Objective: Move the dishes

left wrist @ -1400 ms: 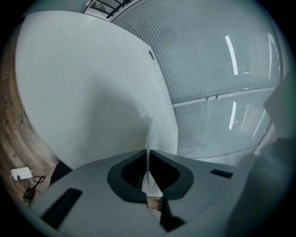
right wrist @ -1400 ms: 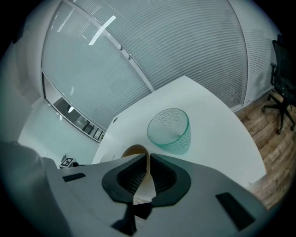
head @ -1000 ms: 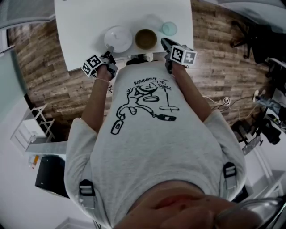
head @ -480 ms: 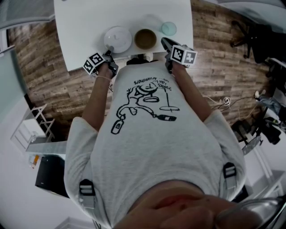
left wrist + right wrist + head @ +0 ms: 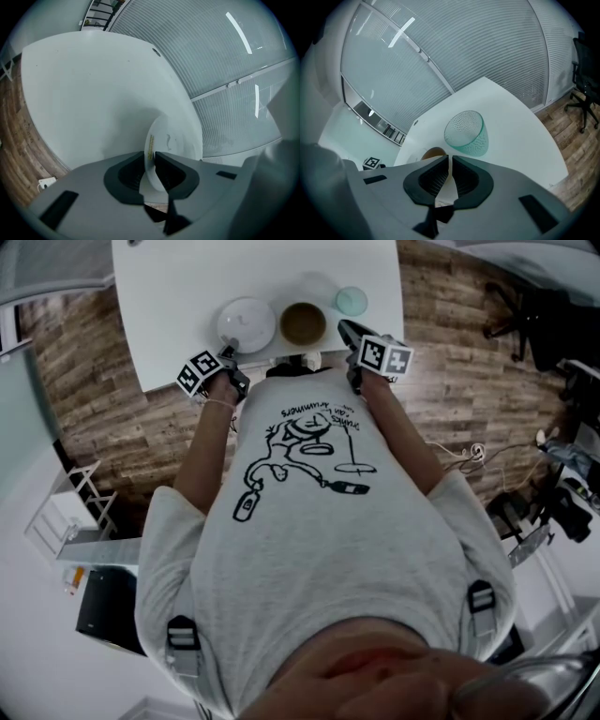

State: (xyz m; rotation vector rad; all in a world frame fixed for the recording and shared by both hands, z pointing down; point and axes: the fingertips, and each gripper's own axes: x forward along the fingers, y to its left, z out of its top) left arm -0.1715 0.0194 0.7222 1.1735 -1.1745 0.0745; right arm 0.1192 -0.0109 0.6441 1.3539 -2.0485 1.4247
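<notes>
**Grip loosened on the white plate**

My left gripper (image 5: 150, 158) had just been opening. Its jaws stood partway apart with the rim of the white plate (image 5: 174, 140) between them, the pads not pressing on it. The plate lay flat by the near edge of the white table (image 5: 178, 296), so I judged that dish set down and released. My right gripper (image 5: 450, 161) hovered at the same edge, jaws closed together on nothing. Just beyond it sat the brown bowl (image 5: 304, 322), close beside the plate, and a little farther right the greenish glass (image 5: 466, 133). Both neighbours would crowd a reach for the bowl.
</notes>
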